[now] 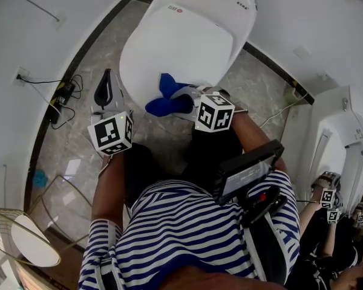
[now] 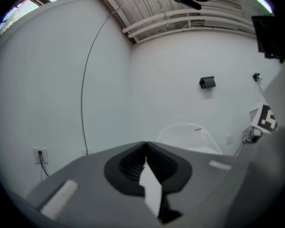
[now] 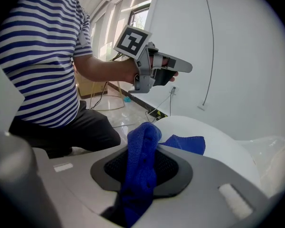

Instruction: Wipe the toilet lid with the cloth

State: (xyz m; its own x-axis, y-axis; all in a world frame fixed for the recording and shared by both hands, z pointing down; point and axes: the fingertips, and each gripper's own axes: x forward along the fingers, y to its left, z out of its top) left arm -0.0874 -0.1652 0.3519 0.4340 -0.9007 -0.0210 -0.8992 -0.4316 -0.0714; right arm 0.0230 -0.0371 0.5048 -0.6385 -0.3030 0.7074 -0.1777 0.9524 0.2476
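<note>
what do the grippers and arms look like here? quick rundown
Left gripper and right gripper: grey shells, black ribbed lining at the jaws. Each carries a white cube with black square markers. Short blue-and-white striped sleeves.

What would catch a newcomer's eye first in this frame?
The bright blue terry cloth, clamped in the right gripper, rests on the near edge of the glossy white closed toilet lid. The left gripper, shut and empty, hangs off to the lid's left.
</note>
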